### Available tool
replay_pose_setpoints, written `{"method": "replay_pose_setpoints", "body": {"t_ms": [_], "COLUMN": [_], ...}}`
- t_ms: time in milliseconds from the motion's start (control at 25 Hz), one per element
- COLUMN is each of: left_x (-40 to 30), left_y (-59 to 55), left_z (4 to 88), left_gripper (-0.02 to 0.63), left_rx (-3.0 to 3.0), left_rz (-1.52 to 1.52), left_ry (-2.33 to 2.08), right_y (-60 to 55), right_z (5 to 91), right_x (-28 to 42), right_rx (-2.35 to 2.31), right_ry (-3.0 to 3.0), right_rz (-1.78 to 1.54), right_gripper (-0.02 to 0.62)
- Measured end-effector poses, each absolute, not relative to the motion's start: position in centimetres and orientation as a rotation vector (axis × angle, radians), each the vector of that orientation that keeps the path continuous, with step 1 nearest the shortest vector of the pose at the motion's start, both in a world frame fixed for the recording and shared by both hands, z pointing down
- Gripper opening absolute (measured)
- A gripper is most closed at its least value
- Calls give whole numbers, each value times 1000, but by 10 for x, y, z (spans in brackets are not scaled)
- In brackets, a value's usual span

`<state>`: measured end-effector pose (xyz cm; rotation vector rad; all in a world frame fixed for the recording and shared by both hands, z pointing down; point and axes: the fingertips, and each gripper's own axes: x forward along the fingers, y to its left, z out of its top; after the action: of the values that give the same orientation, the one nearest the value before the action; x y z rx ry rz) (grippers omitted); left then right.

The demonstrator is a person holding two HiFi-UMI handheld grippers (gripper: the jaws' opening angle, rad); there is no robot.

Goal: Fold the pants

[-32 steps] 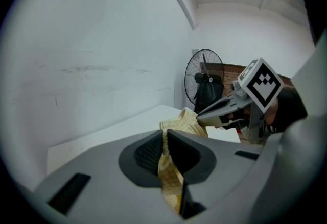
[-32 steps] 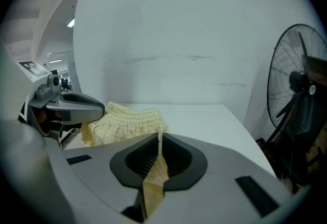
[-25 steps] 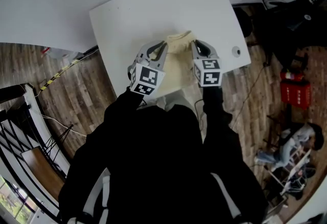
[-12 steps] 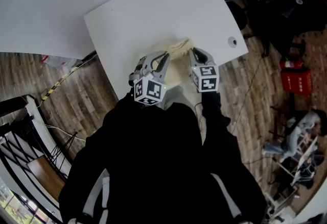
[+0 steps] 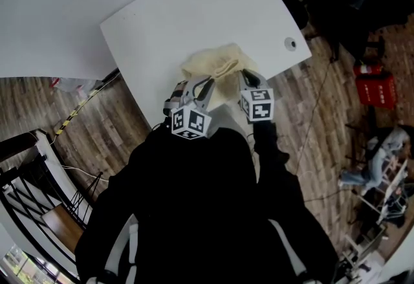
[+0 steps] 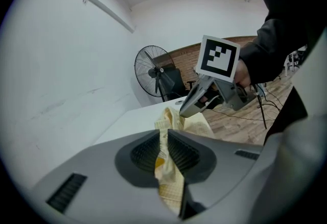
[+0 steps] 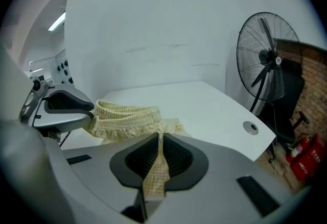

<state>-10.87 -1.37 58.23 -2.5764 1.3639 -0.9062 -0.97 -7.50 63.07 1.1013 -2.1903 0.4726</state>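
- The pants point(image 5: 217, 68) are pale yellow checked cloth, bunched in a soft heap at the near edge of the white table point(image 5: 162, 24).
- The left gripper point(image 5: 198, 87) is clamped on a fold of the cloth, and the right gripper point(image 5: 248, 78) pinches another fold just beside it.
- The left gripper view shows the cloth running up between its closed ribbed pads point(image 6: 145, 152), with the right gripper's tip at the heap's far side.
- Only the right gripper view shows the gathered elastic waistband point(image 7: 125, 112), stretched leftward to the left gripper, a strip of cloth nipped between its own jaws, and the table's round grommet point(image 7: 250, 127).
- A standing fan point(image 7: 265, 59) is to the far right.
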Motion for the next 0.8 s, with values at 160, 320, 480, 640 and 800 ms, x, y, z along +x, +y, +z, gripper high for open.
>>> {"method": "replay_pose_setpoints", "body": {"t_ms": [160, 320, 480, 640, 800], "left_x": [-101, -93, -91, -91, -95], "left_y": [-2, 9, 11, 12, 9], "left_z": [588, 580, 575, 571, 561], "left_gripper": [34, 35, 35, 35, 35], "left_rx": [-2613, -2629, -2639, -2640, -2640], "left_rz": [-901, -860, -829, -810, -778], "left_ry": [1329, 1303, 1319, 1340, 1379], "right_y": [-62, -50, -44, -40, -41], "right_z": [631, 624, 617, 611, 599], "right_x": [-3, 4, 6, 3, -2], "right_rx": [1125, 1156, 1176, 1175, 1183], "right_ry": [-2185, -2187, -2193, -2202, -2228], "right_rz": [506, 526, 521, 507, 477], "right_gripper": [23, 23, 23, 23, 23]}}
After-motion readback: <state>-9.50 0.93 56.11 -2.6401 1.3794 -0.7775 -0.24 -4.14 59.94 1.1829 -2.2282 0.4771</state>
